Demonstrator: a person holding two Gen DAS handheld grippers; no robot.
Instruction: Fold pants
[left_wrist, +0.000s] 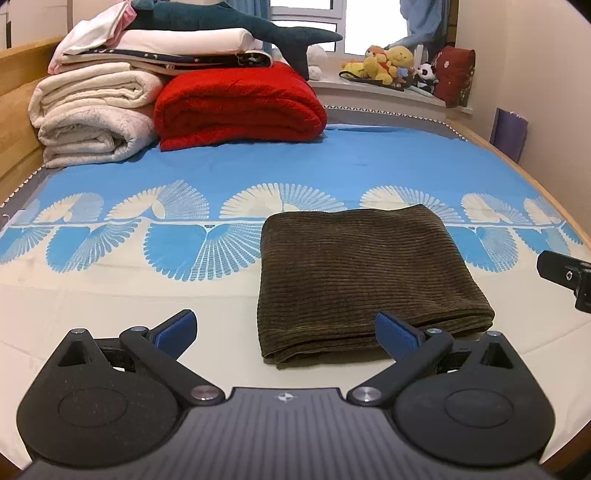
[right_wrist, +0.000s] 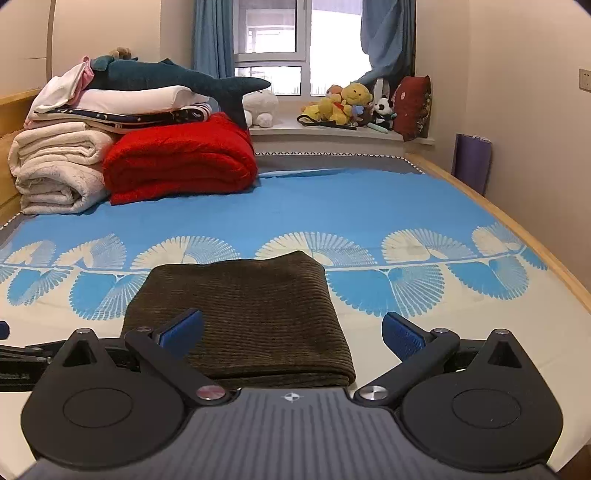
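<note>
The brown corduroy pants (left_wrist: 365, 280) lie folded into a flat rectangle on the bed sheet (left_wrist: 110, 295), seen in both views (right_wrist: 243, 314). My left gripper (left_wrist: 286, 336) hovers above the near edge of the bed with its blue pads (left_wrist: 397, 338) spread wide and nothing held; the pants sit ahead and to the right of its middle. My right gripper (right_wrist: 291, 336) is open too, above the near edge of the pants, touching nothing. Part of the right gripper (left_wrist: 565, 277) shows at the left wrist view's right edge.
At the bed's far left stands a stack of cream blankets (left_wrist: 88, 114), a red blanket (left_wrist: 236, 107) and a plush shark (left_wrist: 229, 22). Stuffed toys (right_wrist: 347, 103) line the windowsill. The wooden bed frame (right_wrist: 517, 236) runs along the right, near the wall.
</note>
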